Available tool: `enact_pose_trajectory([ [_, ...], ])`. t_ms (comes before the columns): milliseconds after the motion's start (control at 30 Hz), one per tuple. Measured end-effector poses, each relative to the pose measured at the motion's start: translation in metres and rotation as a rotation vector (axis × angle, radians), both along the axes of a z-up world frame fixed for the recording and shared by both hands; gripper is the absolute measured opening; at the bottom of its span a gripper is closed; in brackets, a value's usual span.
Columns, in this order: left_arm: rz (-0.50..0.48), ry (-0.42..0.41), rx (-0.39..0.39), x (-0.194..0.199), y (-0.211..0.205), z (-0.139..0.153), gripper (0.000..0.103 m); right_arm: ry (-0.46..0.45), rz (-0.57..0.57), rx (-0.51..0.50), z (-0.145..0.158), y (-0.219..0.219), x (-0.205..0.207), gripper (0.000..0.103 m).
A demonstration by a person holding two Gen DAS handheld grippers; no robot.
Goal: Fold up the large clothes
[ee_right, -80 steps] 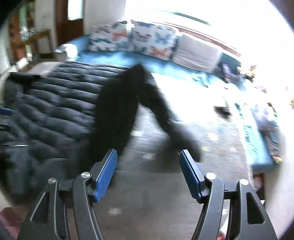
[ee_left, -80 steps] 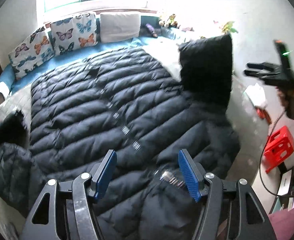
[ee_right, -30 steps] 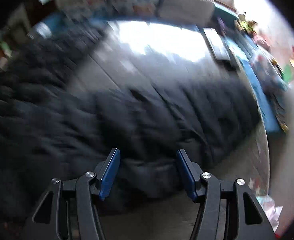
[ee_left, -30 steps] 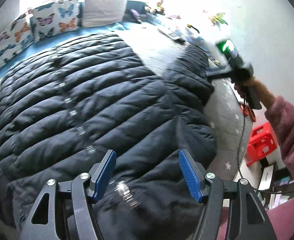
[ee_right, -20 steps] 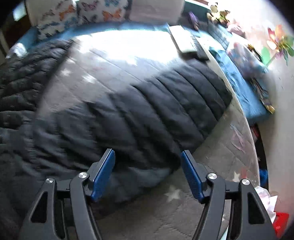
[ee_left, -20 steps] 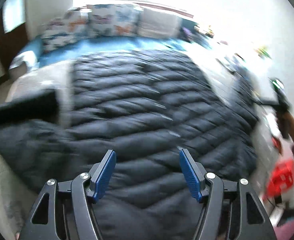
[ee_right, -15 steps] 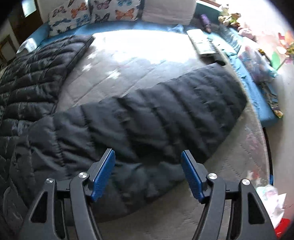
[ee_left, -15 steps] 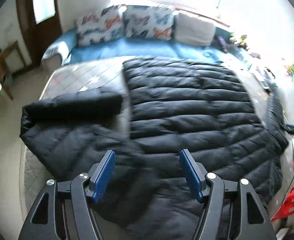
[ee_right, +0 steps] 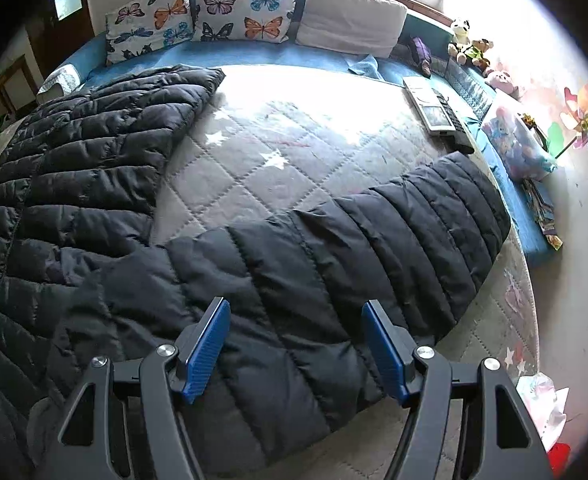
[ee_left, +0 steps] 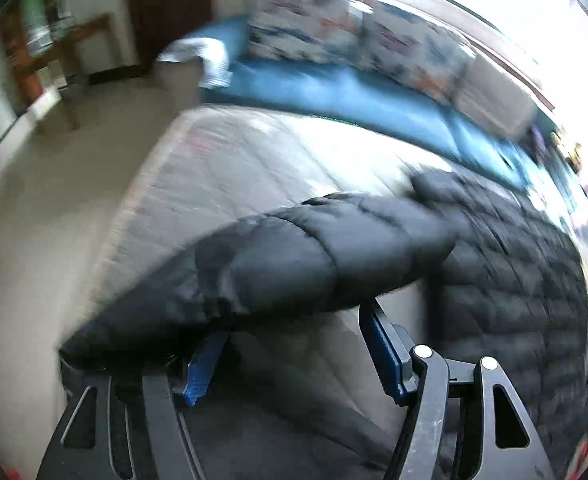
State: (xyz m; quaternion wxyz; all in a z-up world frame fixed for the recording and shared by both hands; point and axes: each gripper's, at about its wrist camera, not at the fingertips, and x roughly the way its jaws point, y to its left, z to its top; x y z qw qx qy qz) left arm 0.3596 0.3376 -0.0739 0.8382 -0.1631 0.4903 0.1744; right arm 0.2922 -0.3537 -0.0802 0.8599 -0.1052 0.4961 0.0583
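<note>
A large black quilted jacket lies spread on a grey quilted bed. In the right wrist view its body fills the left side, and one sleeve stretches flat toward the right edge of the bed. My right gripper hovers open over that sleeve, with nothing between its blue pads. The left wrist view is blurred. There the other sleeve lies bunched across the near corner of the bed, just ahead of my open left gripper and hiding its left fingertip. The jacket body is to the right.
Butterfly pillows and a plain white pillow line the blue bench behind the bed. Plush toys and flat devices sit at the far right. Bare floor and a wooden table lie left of the bed.
My left gripper swung from over the jacket's middle to its left sleeve at the bed's corner. My right gripper widened its jaws and rose slightly above the right sleeve.
</note>
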Motion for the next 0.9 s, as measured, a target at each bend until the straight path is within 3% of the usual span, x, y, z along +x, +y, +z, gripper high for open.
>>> enact_pose_trajectory([
  [133,0.152,-0.063,0.054,-0.015,0.055,0.027,0.071,-0.038,0.027,-0.004,0.013,0.011,-0.012,0.074],
  [200,0.156,-0.089,0.067,-0.026,0.065,0.039,0.071,-0.065,0.052,-0.006,0.02,0.018,-0.019,0.074],
  [300,0.122,-0.129,0.077,-0.051,0.058,0.055,0.071,-0.088,0.118,0.037,0.03,0.034,-0.033,0.074],
  [467,-0.05,-0.16,-0.003,-0.093,-0.005,0.057,0.071,-0.063,0.237,0.098,0.026,0.07,-0.054,0.075],
  [600,-0.177,-0.165,-0.084,-0.11,-0.076,0.035,0.071,-0.029,0.335,0.109,0.015,0.1,-0.071,0.075],
  [700,-0.225,-0.125,-0.105,-0.116,-0.118,0.004,0.071,0.016,0.369,0.081,-0.005,0.115,-0.077,0.075],
  [733,-0.224,-0.11,-0.104,-0.117,-0.128,-0.005,0.071,0.031,0.37,0.068,-0.013,0.117,-0.077,0.075],
  [833,-0.202,-0.039,-0.004,-0.103,-0.137,-0.037,0.071,0.071,0.343,0.042,-0.038,0.117,-0.068,0.075],
  [900,-0.191,-0.028,-0.029,-0.1,-0.13,-0.052,0.072,0.123,0.308,0.066,-0.053,0.111,-0.058,0.076],
])
